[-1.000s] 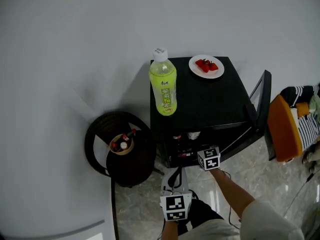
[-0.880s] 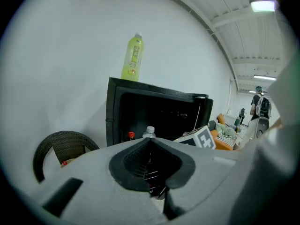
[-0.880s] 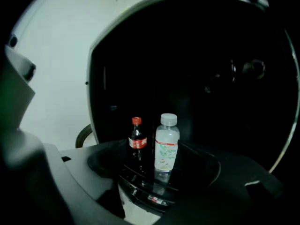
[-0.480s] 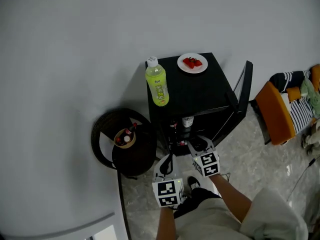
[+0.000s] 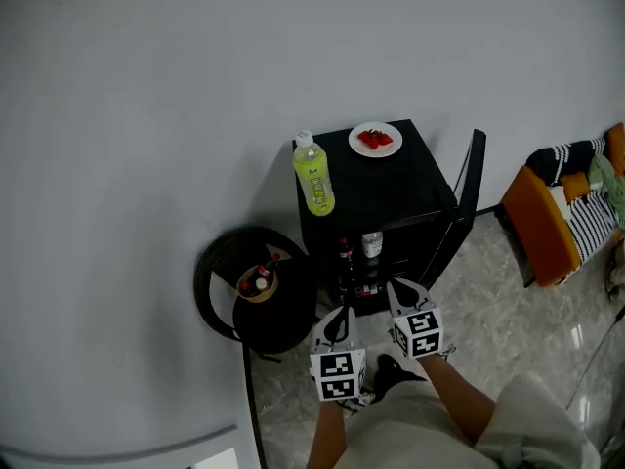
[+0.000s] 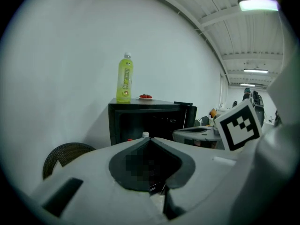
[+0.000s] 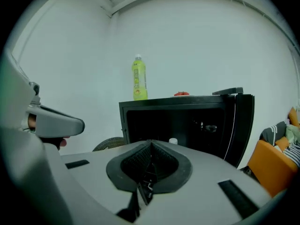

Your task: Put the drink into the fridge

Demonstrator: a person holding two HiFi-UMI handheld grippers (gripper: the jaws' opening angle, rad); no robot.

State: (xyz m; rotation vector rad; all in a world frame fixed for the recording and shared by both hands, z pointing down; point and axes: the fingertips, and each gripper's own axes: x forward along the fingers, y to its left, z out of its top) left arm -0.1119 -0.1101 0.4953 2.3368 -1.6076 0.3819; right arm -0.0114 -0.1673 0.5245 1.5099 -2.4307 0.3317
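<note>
The person has backed away from the fridge; the right gripper, which a second ago reached into its open front, is now drawn clear and sits level with the left gripper; its jaws have closed together on nothing; a white-capped bottle inside the fridge now shows unobstructed.

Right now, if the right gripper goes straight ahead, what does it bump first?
Probably the white-capped bottle standing inside the open fridge, just past the right gripper and its shut jaws. Depth is hard to judge; nothing closer shows.
</note>
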